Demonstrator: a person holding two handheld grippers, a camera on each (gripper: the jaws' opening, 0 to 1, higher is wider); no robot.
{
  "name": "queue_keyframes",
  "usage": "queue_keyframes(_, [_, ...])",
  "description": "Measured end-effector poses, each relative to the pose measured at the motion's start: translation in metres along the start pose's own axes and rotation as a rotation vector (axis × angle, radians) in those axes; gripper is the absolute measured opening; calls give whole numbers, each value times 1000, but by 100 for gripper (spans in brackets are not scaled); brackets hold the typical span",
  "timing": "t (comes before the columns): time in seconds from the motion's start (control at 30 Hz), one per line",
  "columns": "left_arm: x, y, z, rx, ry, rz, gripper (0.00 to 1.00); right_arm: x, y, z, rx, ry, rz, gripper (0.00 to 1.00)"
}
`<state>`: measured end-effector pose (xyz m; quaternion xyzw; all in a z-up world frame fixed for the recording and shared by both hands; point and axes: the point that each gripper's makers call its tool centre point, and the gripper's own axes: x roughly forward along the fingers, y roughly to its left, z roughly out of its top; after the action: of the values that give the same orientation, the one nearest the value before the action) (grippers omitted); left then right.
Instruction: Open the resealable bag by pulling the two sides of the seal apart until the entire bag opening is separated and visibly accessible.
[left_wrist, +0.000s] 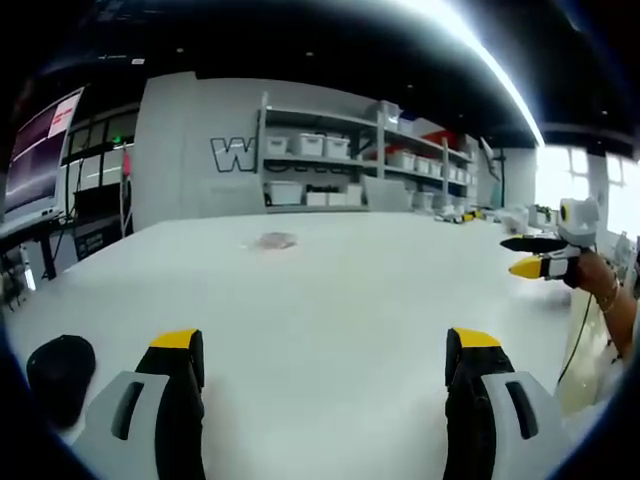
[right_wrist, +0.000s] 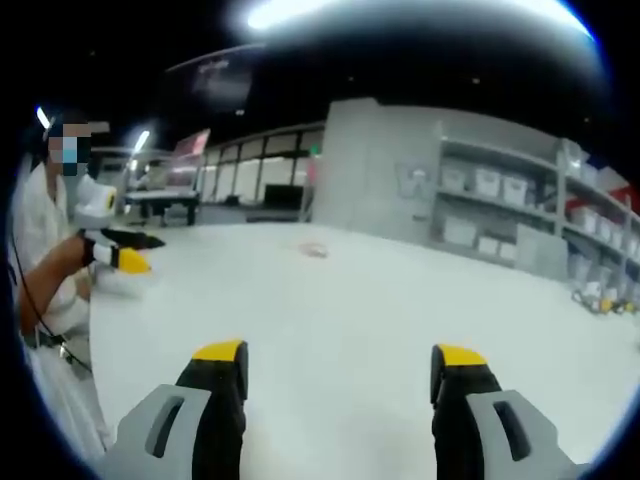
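Resealable bag (left_wrist: 276, 240), small and pale, is being left lying flat far out on the white worktop (left_wrist: 330, 300), untouched, while left gripper (left_wrist: 325, 360) and right gripper (right_wrist: 338, 372) are being held spread, empty, well short, seemingly ahead of an approach.

In the left gripper view, the left gripper (left_wrist: 325, 365), a grey two-jaw tool with black fingers and yellow tips, holds its jaws spread wide apart with nothing between them. The right gripper (left_wrist: 527, 255) enters from the right edge, carried by a bare forearm (left_wrist: 612, 305) (a bracelet circles the wrist). In the right gripper view, the right gripper's own jaws also stand wide apart and empty, while the left gripper shows at the left, held out level by a person in a white top (right_wrist: 45, 250).
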<state>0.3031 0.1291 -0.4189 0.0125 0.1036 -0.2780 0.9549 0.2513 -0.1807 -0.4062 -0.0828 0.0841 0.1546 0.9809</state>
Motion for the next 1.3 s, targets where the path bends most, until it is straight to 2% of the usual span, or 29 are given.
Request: queue_keyframes(1.3, [-2, 1, 0, 0, 2, -6, 99, 17, 8, 7, -21, 12, 31, 73])
